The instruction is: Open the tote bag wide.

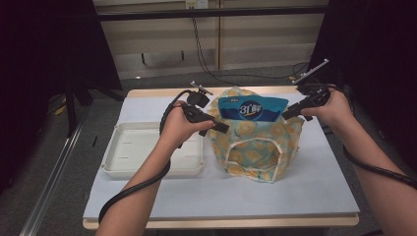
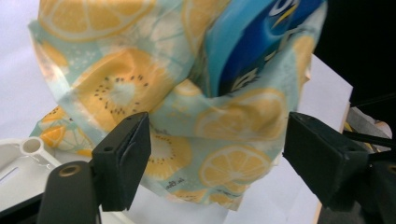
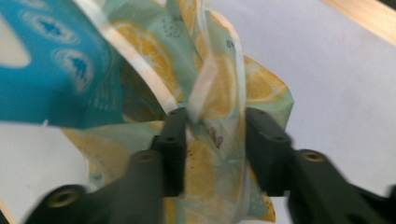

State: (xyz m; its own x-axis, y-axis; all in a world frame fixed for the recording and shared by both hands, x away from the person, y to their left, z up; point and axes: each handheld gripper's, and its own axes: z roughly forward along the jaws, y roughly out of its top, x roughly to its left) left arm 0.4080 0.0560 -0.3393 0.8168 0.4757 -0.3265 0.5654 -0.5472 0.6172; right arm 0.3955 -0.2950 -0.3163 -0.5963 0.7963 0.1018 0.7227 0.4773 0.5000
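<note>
My left gripper [image 2: 217, 154] stands wide apart, clear of the lemon-print bag [image 1: 255, 142]. My right gripper [image 3: 215, 140] has the bag's edge between its jaws; clamped or loose, cannot tell. Blue pouch [image 1: 252, 109] sticks out the top.

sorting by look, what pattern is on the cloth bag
Orange citrus slices on pale teal, on the cloth bag; left gripper view.

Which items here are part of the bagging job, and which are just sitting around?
In the job:
lemon-print bag
blue pouch standing in the bag
left gripper, jaws wide open at the bag
right gripper at the bag's edge

Lying about:
white tray
</note>
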